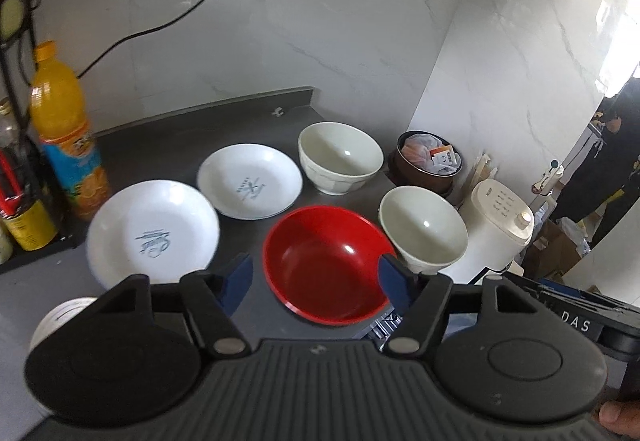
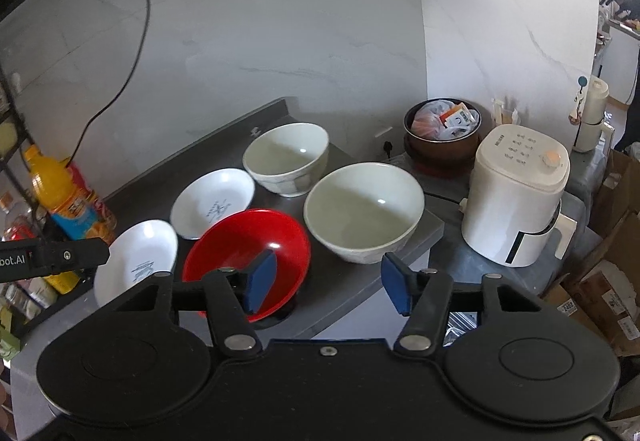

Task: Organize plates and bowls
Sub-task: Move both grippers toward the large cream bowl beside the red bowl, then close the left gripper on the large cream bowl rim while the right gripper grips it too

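Observation:
A red bowl sits near the front edge of the grey counter. Left of it lie two white plates, one near and one farther back. Two cream bowls stand upright, one at the back and one on the right. My left gripper hovers open above the red bowl, holding nothing. My right gripper is open and empty, its left finger over the red bowl's rim and its right finger in front of the near cream bowl.
An orange juice bottle and jars stand at the left. A white air fryer and a brown pot of packets sit to the right. A black cable hangs down the marble wall. Cardboard boxes lie past the counter's right end.

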Demonstrator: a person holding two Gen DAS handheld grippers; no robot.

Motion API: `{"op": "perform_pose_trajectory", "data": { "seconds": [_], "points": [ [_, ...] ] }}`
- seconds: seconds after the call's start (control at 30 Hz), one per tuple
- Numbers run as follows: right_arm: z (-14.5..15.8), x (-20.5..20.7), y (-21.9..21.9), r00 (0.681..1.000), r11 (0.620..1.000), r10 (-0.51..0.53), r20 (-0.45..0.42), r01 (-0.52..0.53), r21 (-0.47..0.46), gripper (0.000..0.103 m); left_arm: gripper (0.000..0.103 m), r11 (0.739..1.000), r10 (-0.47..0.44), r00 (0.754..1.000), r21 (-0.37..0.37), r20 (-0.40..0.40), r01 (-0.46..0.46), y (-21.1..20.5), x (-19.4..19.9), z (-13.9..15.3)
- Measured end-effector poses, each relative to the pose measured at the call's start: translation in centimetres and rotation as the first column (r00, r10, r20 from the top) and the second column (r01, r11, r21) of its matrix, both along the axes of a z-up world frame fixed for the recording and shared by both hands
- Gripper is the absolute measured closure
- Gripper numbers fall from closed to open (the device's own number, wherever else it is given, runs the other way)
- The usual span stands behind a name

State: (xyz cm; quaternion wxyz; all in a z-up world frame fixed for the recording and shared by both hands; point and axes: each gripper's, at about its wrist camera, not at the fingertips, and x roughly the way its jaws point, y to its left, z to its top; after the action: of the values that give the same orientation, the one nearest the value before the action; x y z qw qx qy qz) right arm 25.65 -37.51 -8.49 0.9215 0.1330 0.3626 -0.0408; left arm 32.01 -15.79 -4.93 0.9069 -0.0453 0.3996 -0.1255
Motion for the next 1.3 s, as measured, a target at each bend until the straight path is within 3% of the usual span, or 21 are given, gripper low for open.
{"op": "perform_pose_trajectory", "data": {
  "seconds": [0.23, 0.73, 1.3],
  "points": [
    [-3.0, 4.2, -3.7, 0.999, 0.998, 0.022, -0.049, -0.019, 0.056, 0.063, 0.043, 1.000, -0.009, 0.999, 0.011, -0.038, 0.009, -4.4, 4.7, -1.9],
    [-8.9, 12.5, -10.2, 0.982, 0.989, 0.073, -0.176, -0.049, 0.138, 0.070, 0.064, 0.999, -0.009, 0.985, 0.047, -0.170, 0.018, -12.0, 13.7, -7.8],
    [-12.2, 16.8, -12.6, 0.953, 0.982, 0.132, -0.273, -0.087, 0.170, 0.079, 0.075, 0.996, 0.018, 0.961, 0.085, -0.275, 0.005, -15.9, 18.7, -12.4]
  ]
}}
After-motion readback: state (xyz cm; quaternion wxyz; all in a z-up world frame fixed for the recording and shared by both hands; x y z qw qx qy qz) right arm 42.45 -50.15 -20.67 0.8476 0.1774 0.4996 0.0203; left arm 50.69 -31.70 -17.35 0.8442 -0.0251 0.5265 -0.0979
